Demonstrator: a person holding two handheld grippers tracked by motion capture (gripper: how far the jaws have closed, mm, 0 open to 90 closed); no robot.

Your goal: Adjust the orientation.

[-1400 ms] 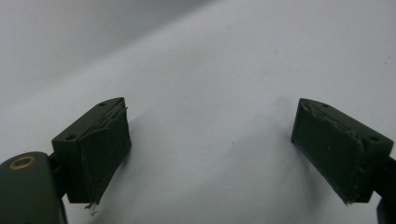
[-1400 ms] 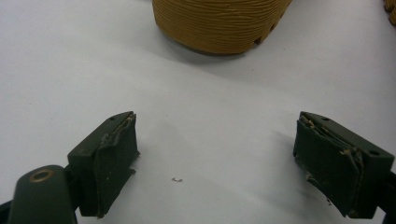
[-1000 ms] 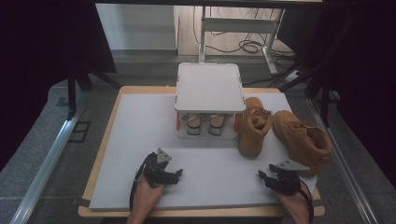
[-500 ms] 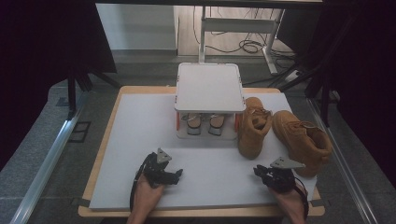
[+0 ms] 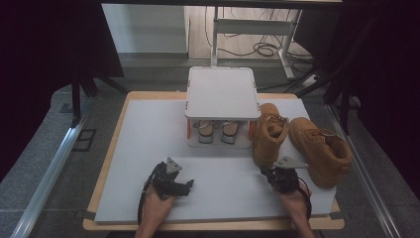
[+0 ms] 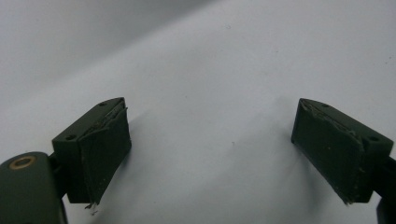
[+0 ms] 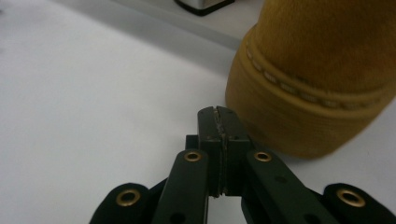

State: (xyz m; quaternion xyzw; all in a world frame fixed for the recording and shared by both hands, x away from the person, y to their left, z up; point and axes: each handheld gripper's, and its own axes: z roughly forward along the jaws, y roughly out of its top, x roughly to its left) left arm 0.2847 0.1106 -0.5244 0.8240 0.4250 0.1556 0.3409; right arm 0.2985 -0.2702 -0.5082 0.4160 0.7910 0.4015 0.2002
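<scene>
A: Start at the right gripper (image 7: pixel 218 112). How do its fingers stand?

B: Pressed flat together, nothing between them. They have just been closing. Their tips sit just beside the toe of the near boot (image 7: pixel 322 70), on the white mat (image 7: pixel 93 93); whether they touch it I cannot tell.

A: And the left gripper (image 6: pixel 212 140)?

B: Its fingers (image 6: pixel 100 149) are spread wide over bare mat, holding nothing.

A: Where do the boots lie on the counter (image 5: pixel 111 168)?

B: Right of centre. The near boot (image 5: pixel 267 136) stands just ahead of the right gripper (image 5: pixel 282 176); the second boot (image 5: pixel 322 148) lies beside it, toward the right edge.

A: Any containers?

B: A small white rack (image 5: pixel 222 94) at the back of the mat, left of the boots. Under its flat top sits a pair of pale shoes (image 5: pixel 214 131), toes toward the person. The left gripper (image 5: pixel 173 184) is well apart from it.
</scene>
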